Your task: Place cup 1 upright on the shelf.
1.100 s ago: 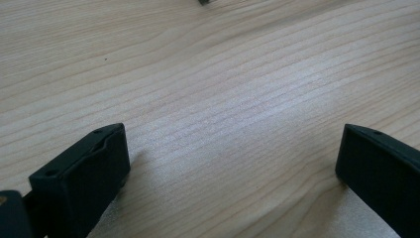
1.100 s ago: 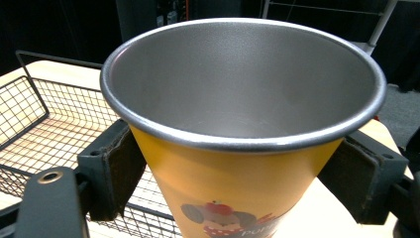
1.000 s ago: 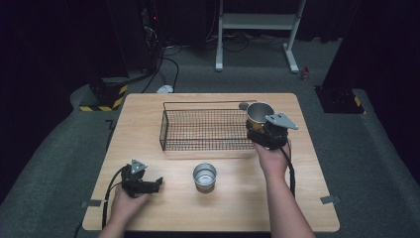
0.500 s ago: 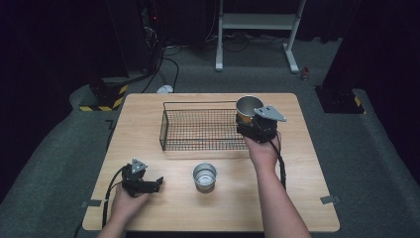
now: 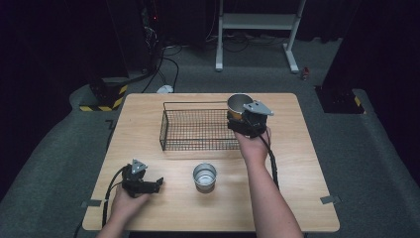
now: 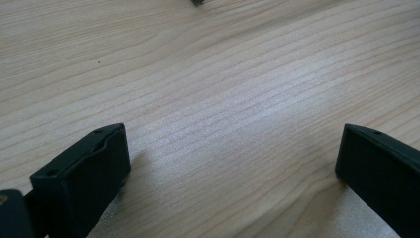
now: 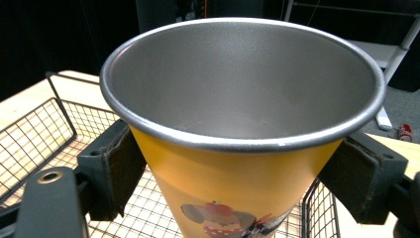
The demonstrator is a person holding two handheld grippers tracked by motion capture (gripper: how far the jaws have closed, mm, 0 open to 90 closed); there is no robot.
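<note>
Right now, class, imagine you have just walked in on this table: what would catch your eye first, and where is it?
First, the orange metal cup, clamped by the right hand-held gripper above the right end of the black wire basket. Next, the small silver cup standing alone at the table's near middle. Last, the left hand-held gripper resting open on the bare wood at the near left.

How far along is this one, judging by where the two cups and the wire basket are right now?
Nothing is in the wire basket yet. In hand: the right gripper is shut on the yellow cup and holds it above the basket's right end. Left: the silver cup stands on the table in front of the basket, and the left gripper rests open on the wood.
</note>
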